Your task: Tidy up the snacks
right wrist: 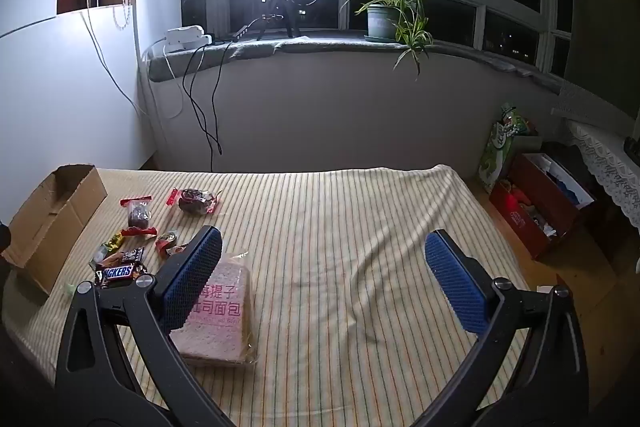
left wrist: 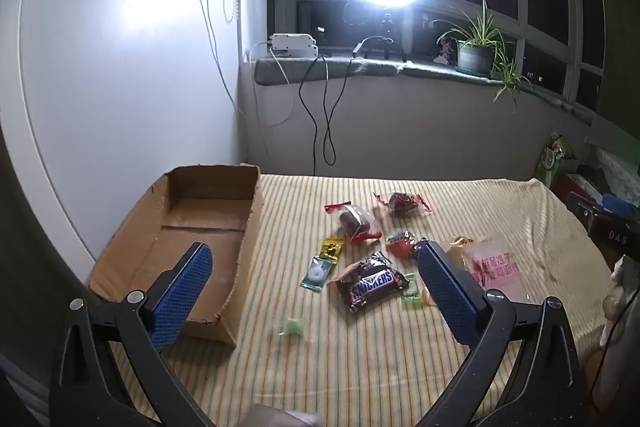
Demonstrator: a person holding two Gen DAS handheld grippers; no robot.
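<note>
Both the left tongs (left wrist: 316,279) and right tongs (right wrist: 324,275) stood wide and empty above the striped worktop (right wrist: 360,227). The snacks (left wrist: 370,283) and bread pack (right wrist: 224,307) lay loose beside the empty cardboard box (left wrist: 208,203); nothing was sorted yet.

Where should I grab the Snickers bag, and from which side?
Pinch the Snickers across its puffy middle, coming down from above. It lies flat on the cloth, crimped ends pointing left and right, with small candies close by, so a low side approach would likely nudge them.
</note>
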